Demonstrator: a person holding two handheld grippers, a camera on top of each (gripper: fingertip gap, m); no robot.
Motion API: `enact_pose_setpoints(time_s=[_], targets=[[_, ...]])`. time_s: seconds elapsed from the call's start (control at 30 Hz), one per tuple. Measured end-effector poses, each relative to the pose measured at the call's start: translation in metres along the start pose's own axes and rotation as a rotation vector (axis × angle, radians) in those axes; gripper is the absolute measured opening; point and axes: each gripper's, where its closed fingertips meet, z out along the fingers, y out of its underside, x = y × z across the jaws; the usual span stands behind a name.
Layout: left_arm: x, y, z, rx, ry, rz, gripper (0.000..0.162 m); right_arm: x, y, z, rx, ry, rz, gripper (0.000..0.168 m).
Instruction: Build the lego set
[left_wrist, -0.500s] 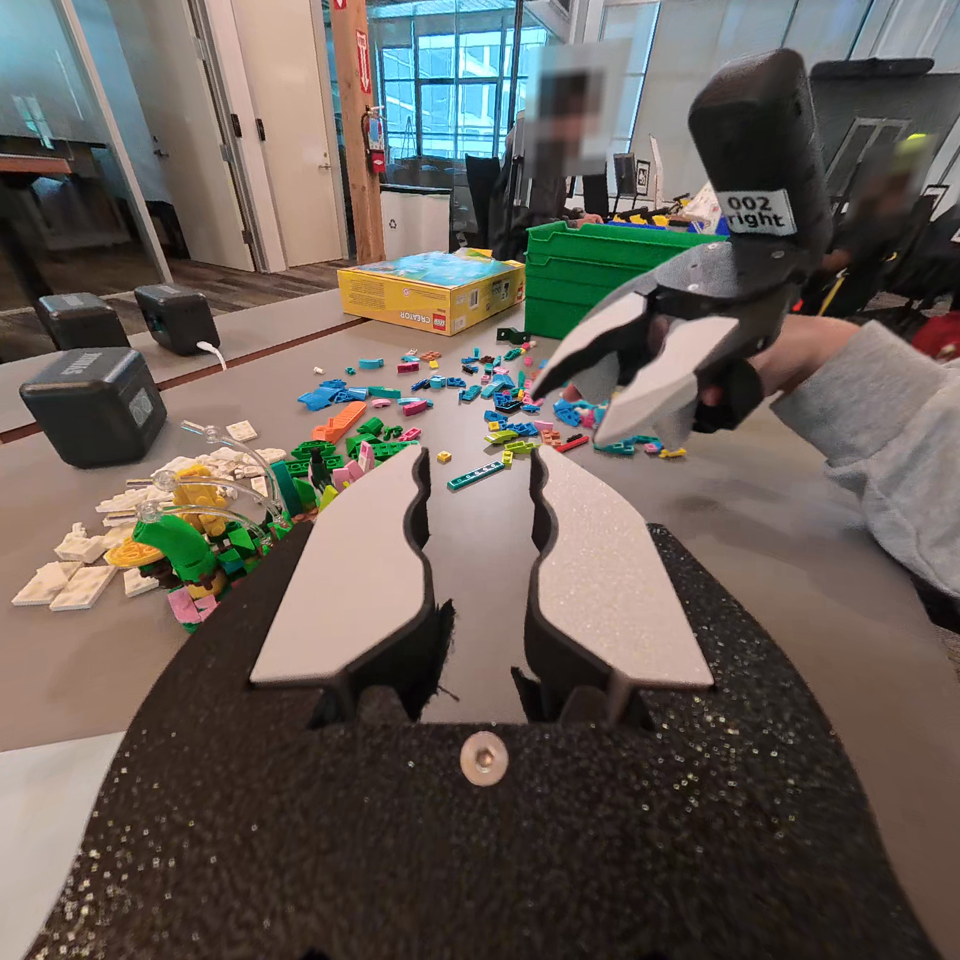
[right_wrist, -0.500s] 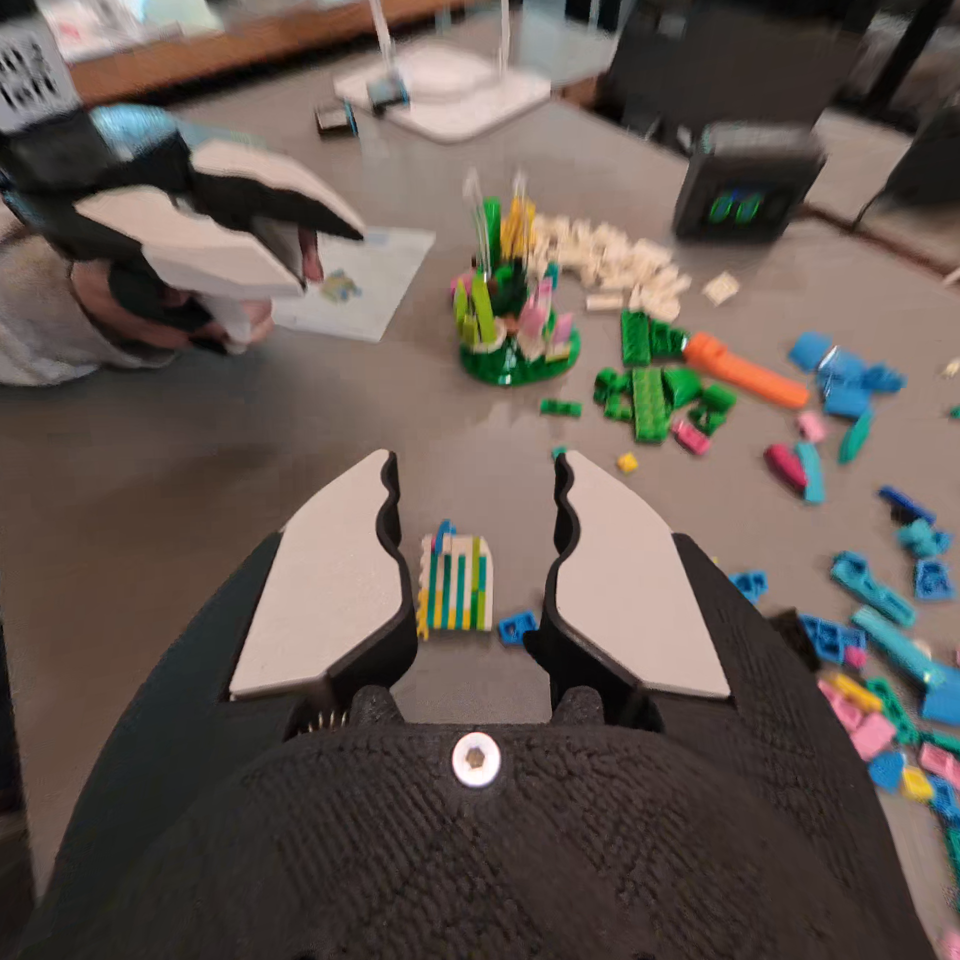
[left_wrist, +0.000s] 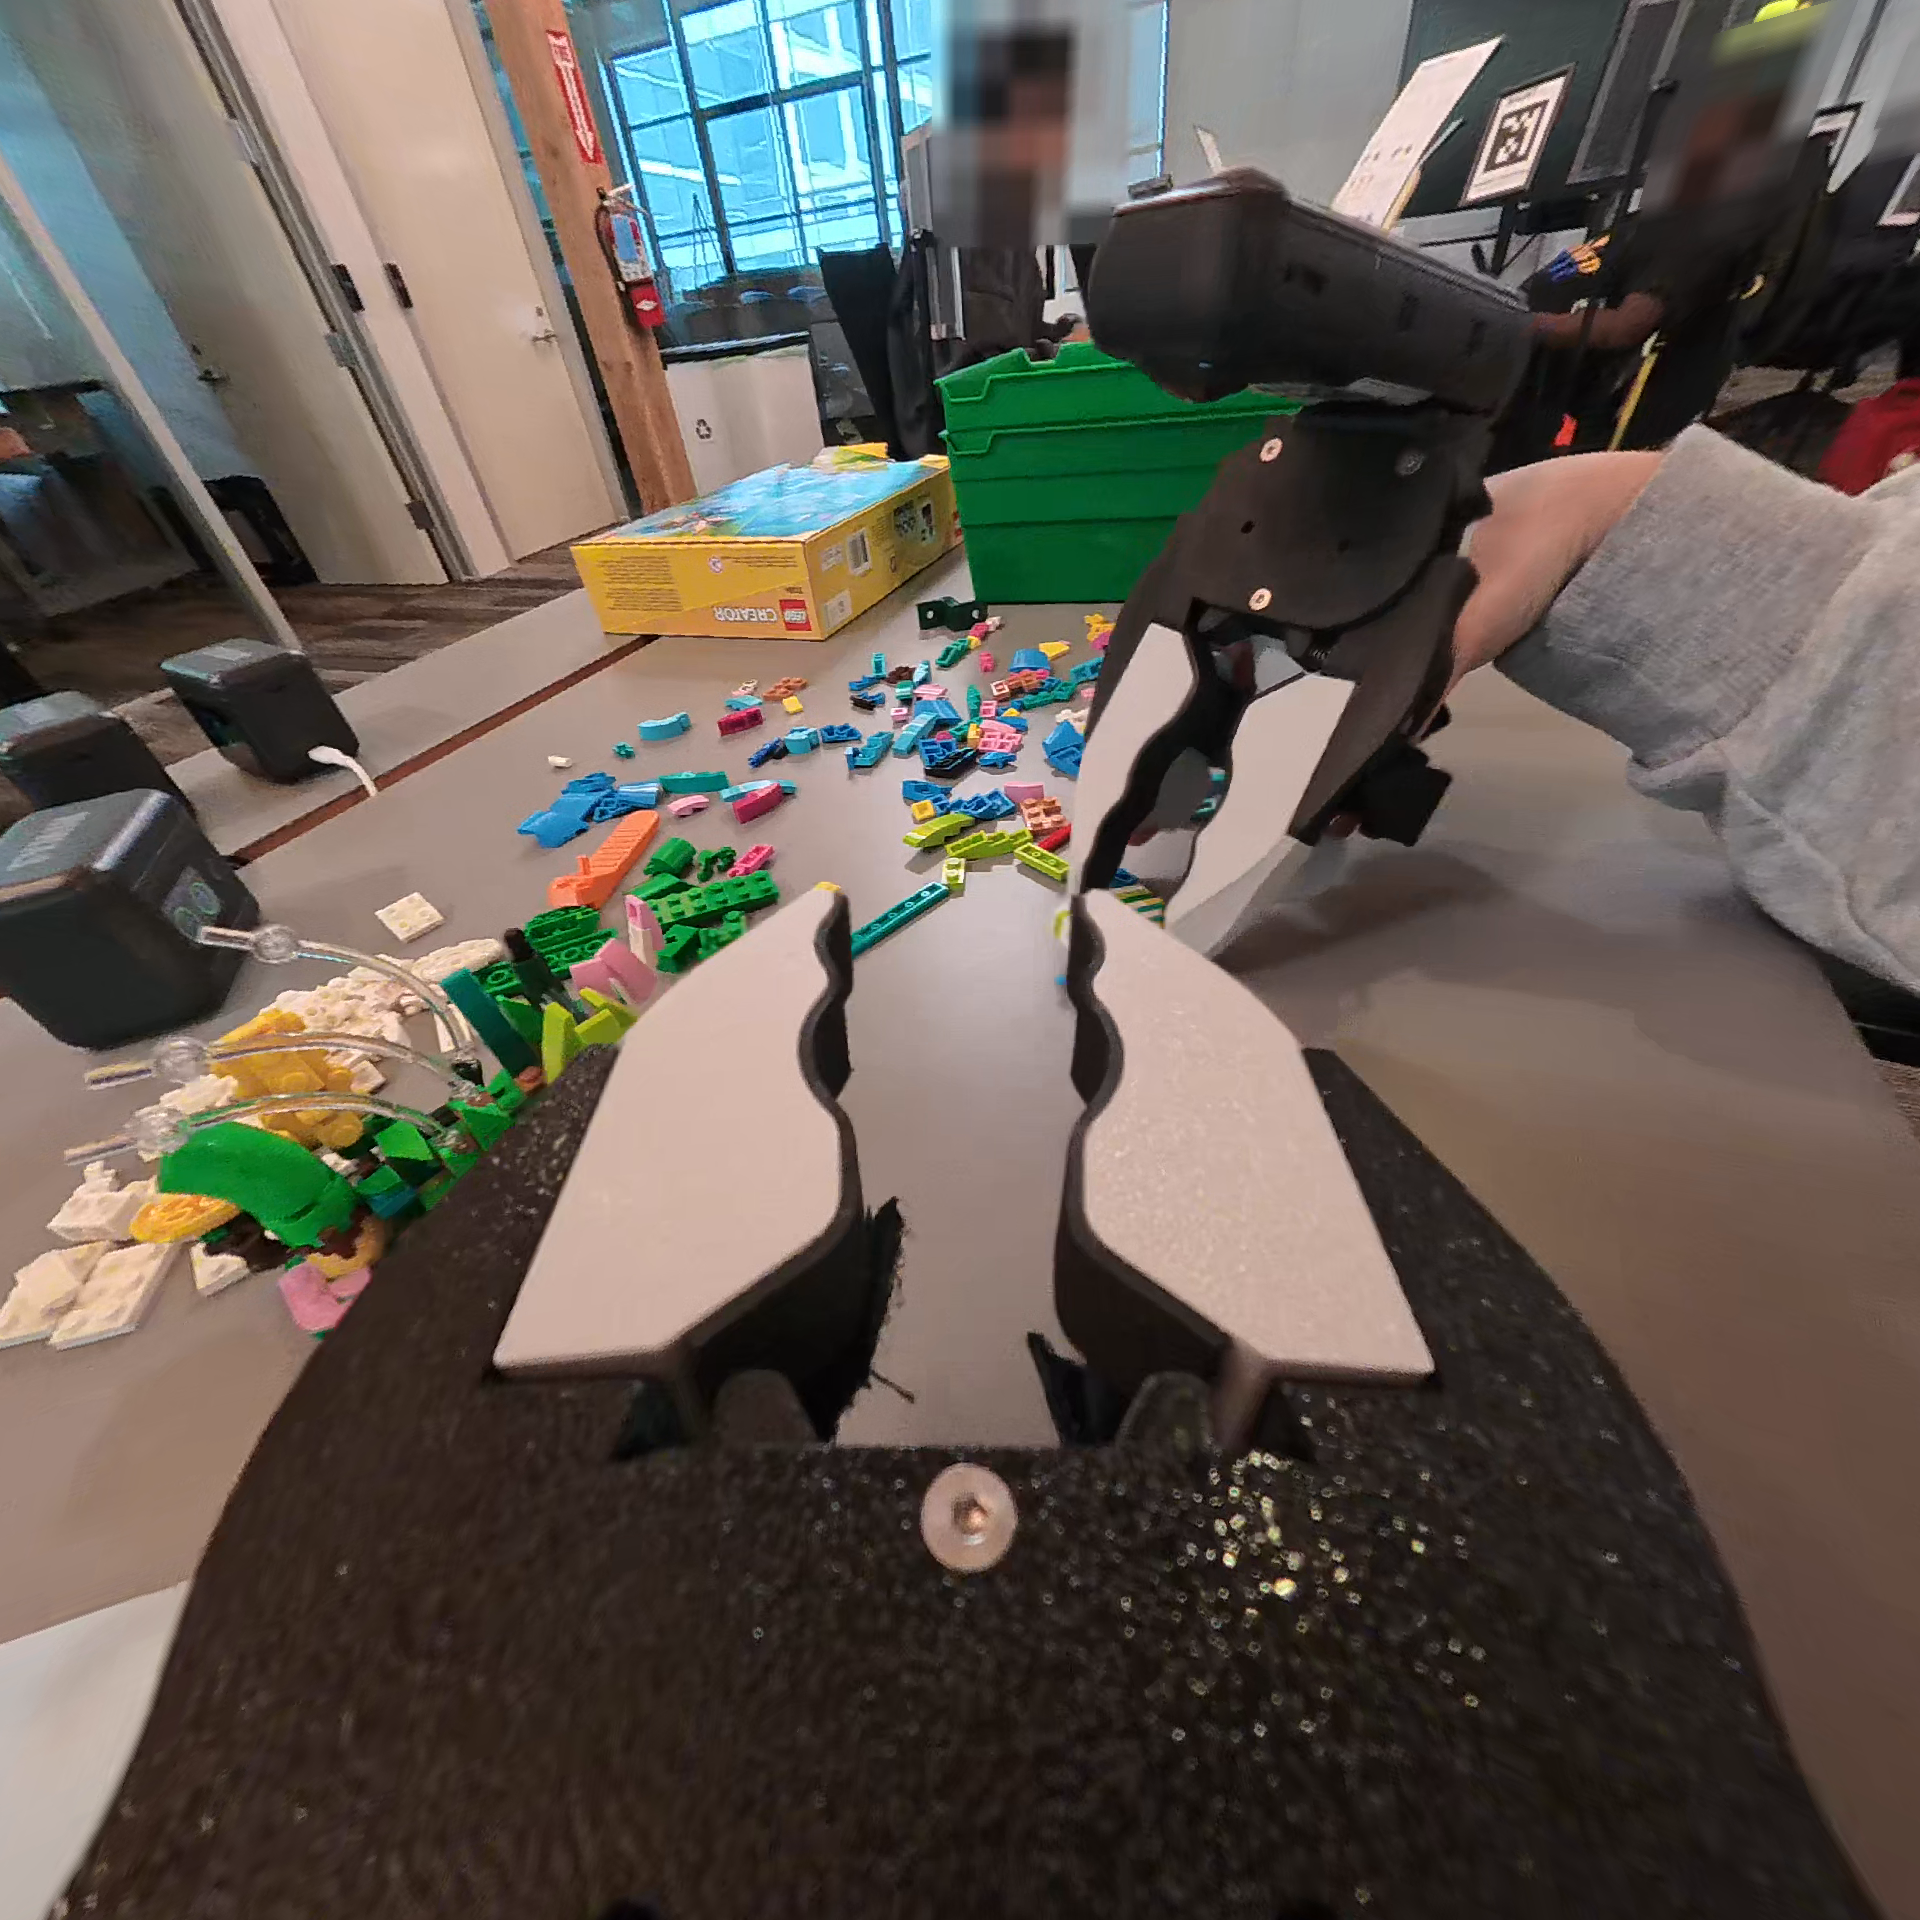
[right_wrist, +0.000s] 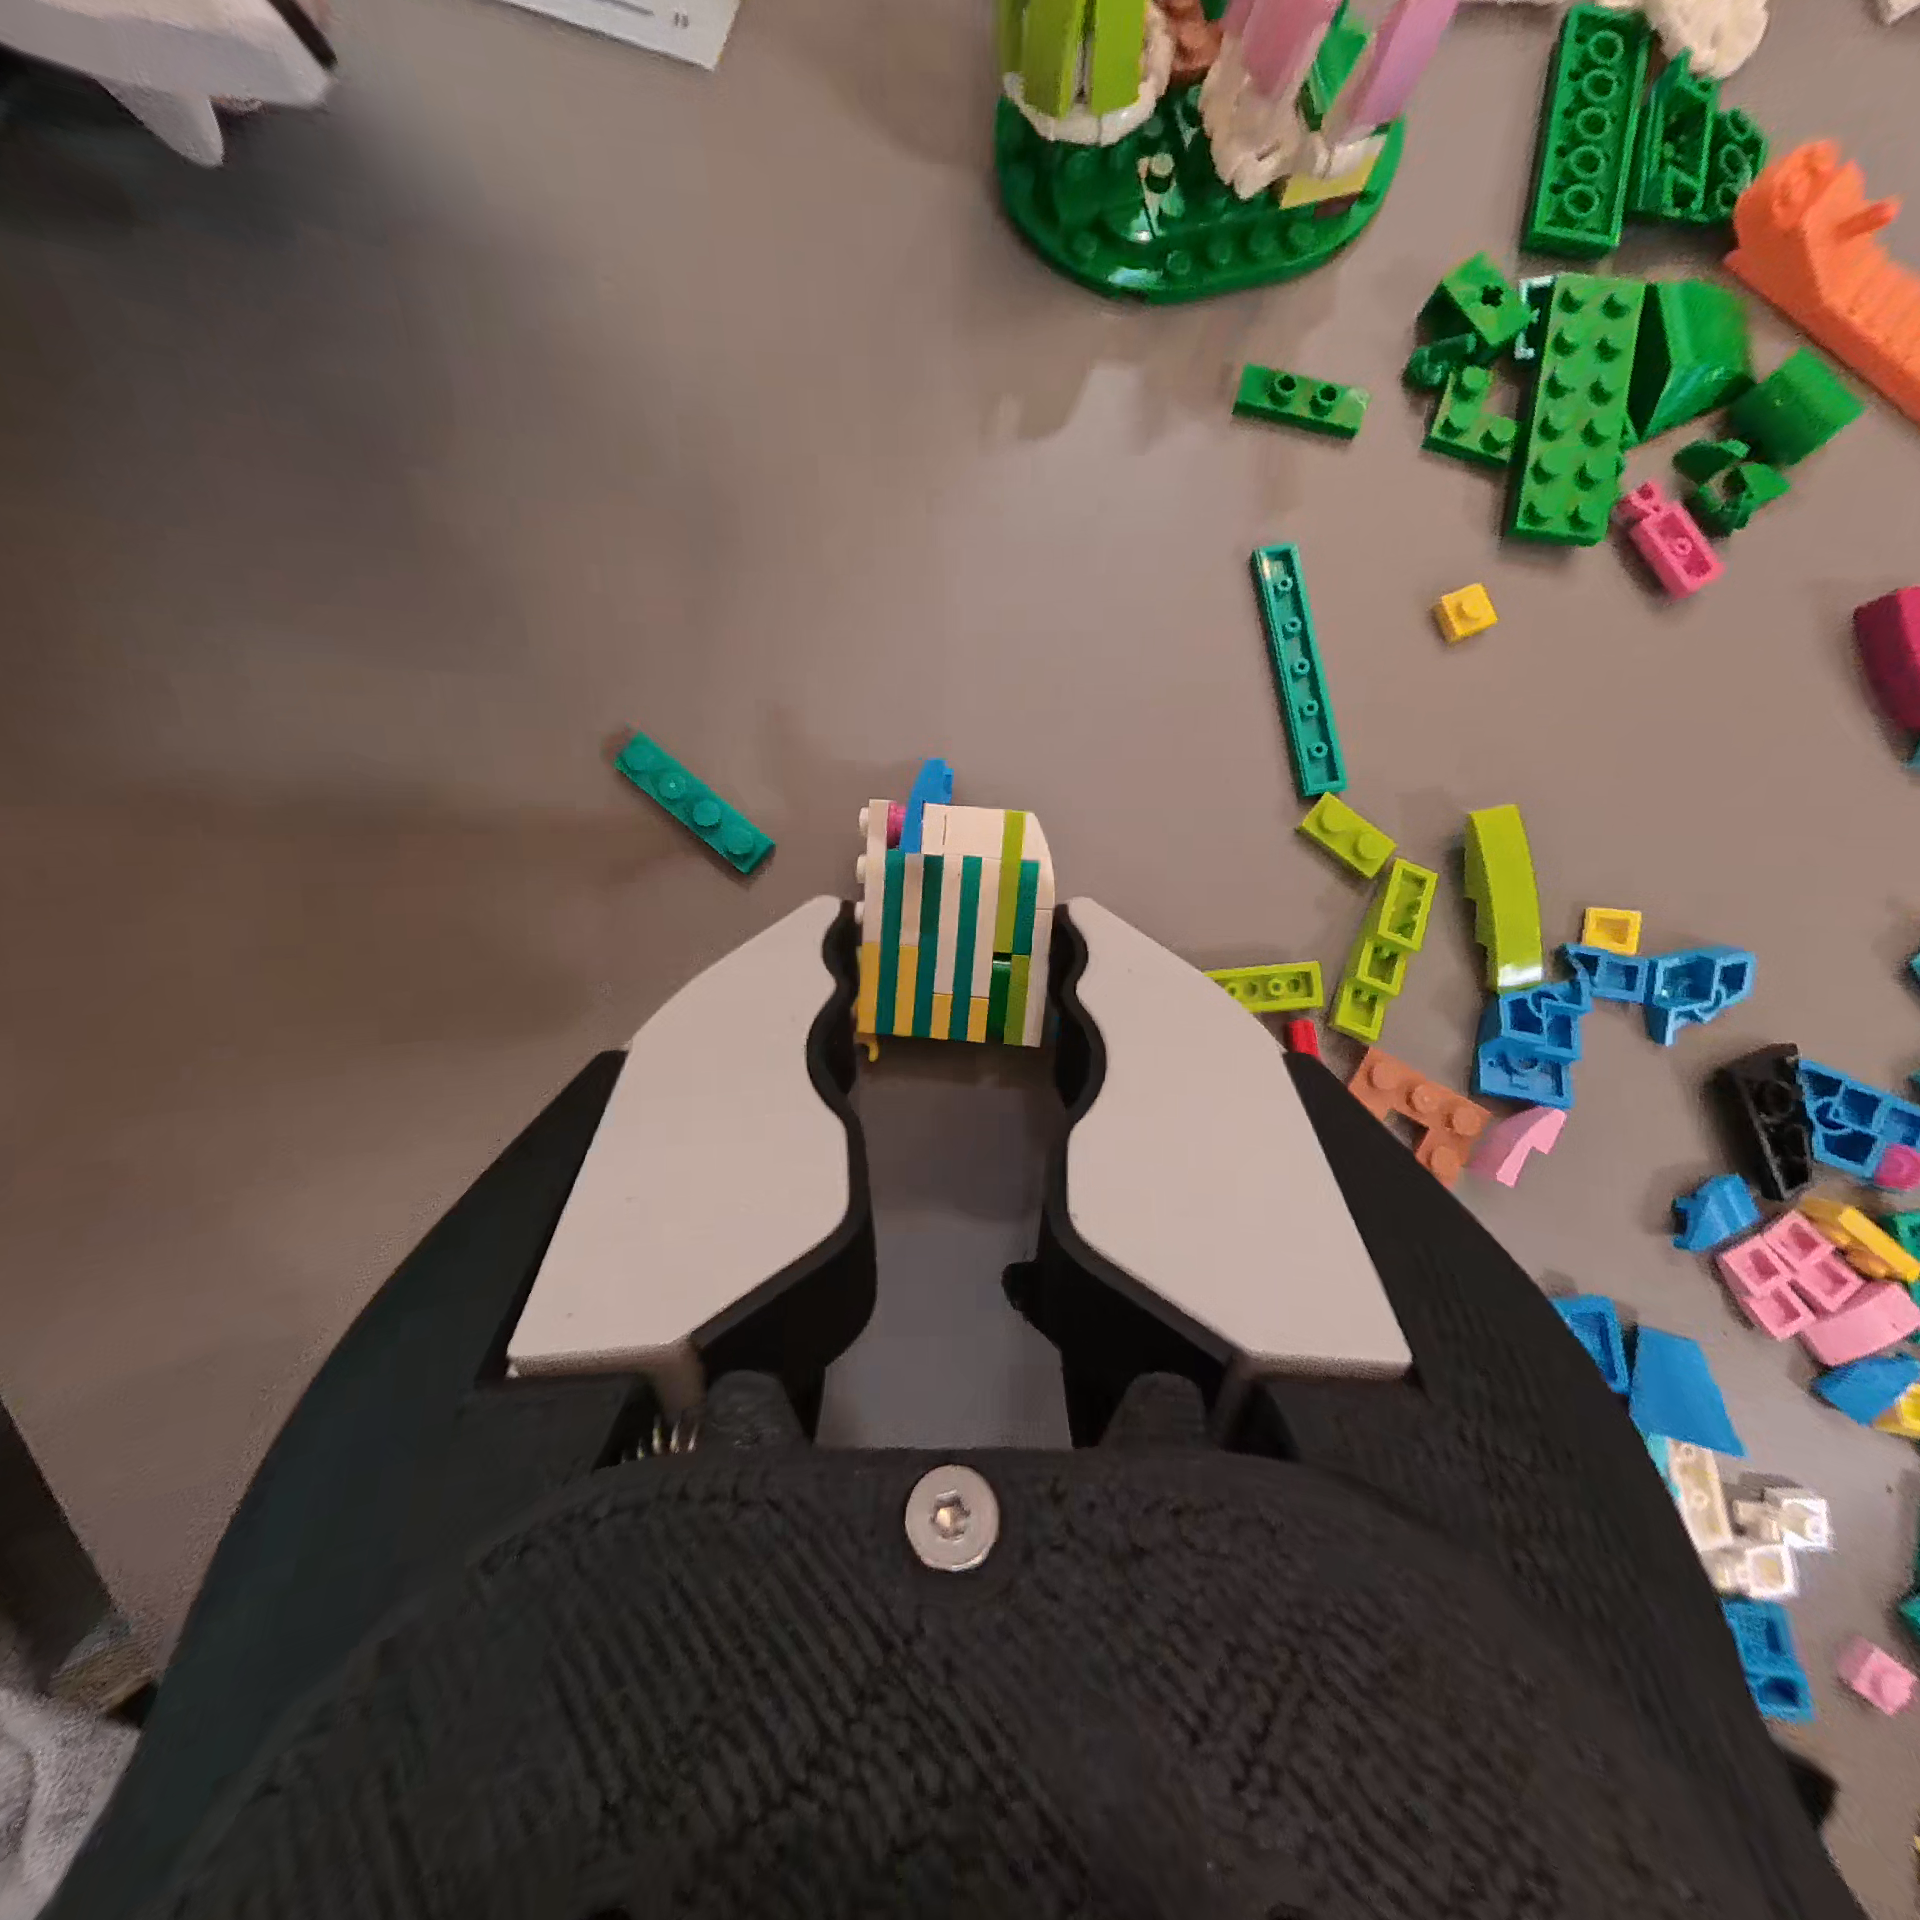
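Note:
A small striped block (right_wrist: 956, 935) of white, teal, yellow and green plates stands on the grey table. My right gripper (right_wrist: 951, 935) points down at it with a fingertip against each side, shut on it. In the left wrist view the right gripper (left_wrist: 1143, 914) has its tips on the table around the block (left_wrist: 1140, 902). My left gripper (left_wrist: 961, 935) is open and empty, low over the table, just short of the right one. A green-based plant model (right_wrist: 1195, 208) stands farther off; it also shows in the left wrist view (left_wrist: 260, 1174) at the left.
Loose coloured pieces (left_wrist: 935, 727) cover the table ahead. A teal plate (right_wrist: 693, 802) and a long teal plate (right_wrist: 1299, 670) lie near the block. White pieces (left_wrist: 94, 1278), an orange separator (right_wrist: 1829, 260), a yellow box (left_wrist: 769, 561), green bins (left_wrist: 1070, 488) and black cubes (left_wrist: 104, 914) stand around. Some 12 cm of space lies between my two pairs of fingers. From my right tips it is roughly 6 cm to the long teal plate (right_wrist: 1299, 670); from my left, 15 cm.
My right gripper has dropped down from above the table and closed its fingers onto the striped block. My left gripper has stayed open and moved a little closer.

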Motion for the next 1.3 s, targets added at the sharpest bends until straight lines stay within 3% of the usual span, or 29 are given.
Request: enact_pose_setpoints(time_s=[0.1,0.2,0.3,0.37,0.43,0.47,0.5,0.53,0.73,0.93,1.0,1.13,1.23,1.3], targets=[[-0.001,0.000,0.001,-0.003,0.004,-0.036,0.040,0.001,-0.015,-0.002,0.081,0.016,-0.025,0.034],[-0.003,-0.005,-0.001,0.019,-0.010,-0.042,0.044,-0.003,-0.055,-0.014,0.340,-0.014,0.003,0.034],[-0.007,-0.011,-0.004,0.043,-0.067,0.041,0.056,0.011,-0.097,-0.034,0.638,-0.064,0.253,0.034],[-0.014,-0.014,-0.006,0.049,-0.162,0.153,0.059,0.011,-0.118,-0.045,0.780,-0.217,0.436,0.034],[-0.022,-0.018,-0.009,0.048,-0.283,0.275,0.057,0.010,-0.134,-0.050,0.890,-0.322,0.560,0.034],[-0.028,-0.019,-0.014,0.040,-0.367,0.324,0.049,0.005,-0.140,-0.049,0.916,-0.359,0.584,0.034],[-0.037,-0.024,-0.021,0.057,-0.478,0.356,0.034,0.002,-0.147,-0.047,0.932,-0.372,0.609,0.034],[-0.037,-0.028,-0.024,0.079,-0.520,0.386,0.030,-0.001,-0.153,-0.044,0.941,-0.381,0.634,0.034],[-0.033,-0.029,-0.021,0.082,-0.532,0.349,0.051,-0.036,-0.185,-0.034,0.977,-0.483,0.655,0.034],[-0.050,-0.046,-0.043,0.192,-0.641,0.293,0.035,-0.060,-0.198,-0.026,0.991,-0.532,0.632,0.034],[-0.050,-0.048,-0.046,0.211,-0.631,0.290,0.033,-0.063,-0.201,-0.026,1.002,-0.543,0.628,0.034],[-0.048,-0.051,-0.049,0.235,-0.619,0.292,0.008,-0.067,-0.203,-0.035,1.028,-0.581,0.601,0.034],[-0.041,-0.056,-0.048,0.258,-0.560,0.324,0.008,-0.071,-0.202,-0.043,1.018,-0.577,0.520,0.035],[-0.036,-0.053,-0.042,0.245,-0.454,0.330,0.008,-0.067,-0.199,-0.051,1.015,-0.537,0.458,0.051]])
